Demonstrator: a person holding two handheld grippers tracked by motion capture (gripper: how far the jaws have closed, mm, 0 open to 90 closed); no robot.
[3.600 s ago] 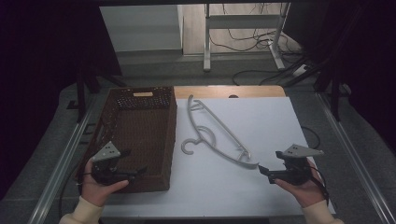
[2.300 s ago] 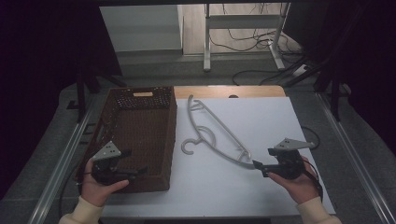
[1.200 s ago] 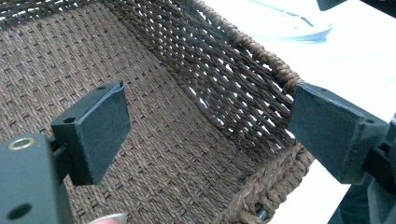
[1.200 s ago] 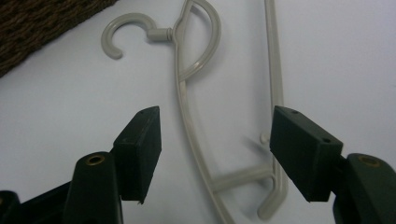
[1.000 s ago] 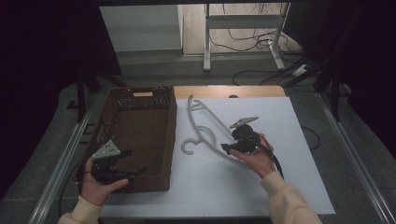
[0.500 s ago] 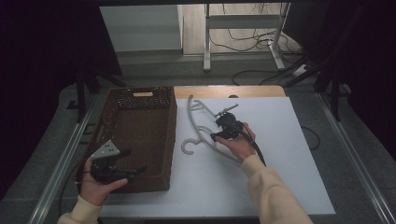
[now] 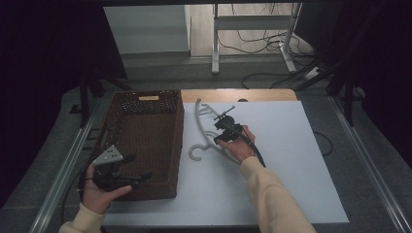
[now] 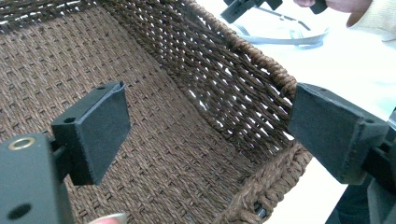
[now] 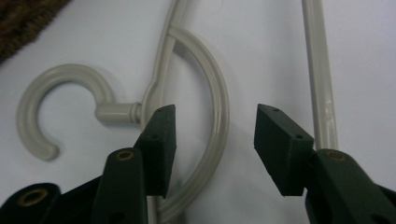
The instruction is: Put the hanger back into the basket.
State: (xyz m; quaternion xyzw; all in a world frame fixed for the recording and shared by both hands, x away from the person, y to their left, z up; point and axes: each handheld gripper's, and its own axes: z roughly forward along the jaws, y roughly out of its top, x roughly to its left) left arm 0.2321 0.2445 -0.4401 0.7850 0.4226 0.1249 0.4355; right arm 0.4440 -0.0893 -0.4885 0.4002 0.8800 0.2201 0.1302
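Lab: floor cables [image 7: 272, 77], dark curtains [image 7: 43, 73]

High view is looking down over the whole table [image 7: 291, 160] from the person's side. Both gripper views are riding close, sharing the wicker basket [image 8: 261, 79] and hanger [image 9: 205, 107] with it.

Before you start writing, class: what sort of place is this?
Probably a lab or recording workspace, not a home: a white-topped table ringed by black curtains, loose cables on the floor behind, and a hand-held black gripper over a grey plastic hanger.
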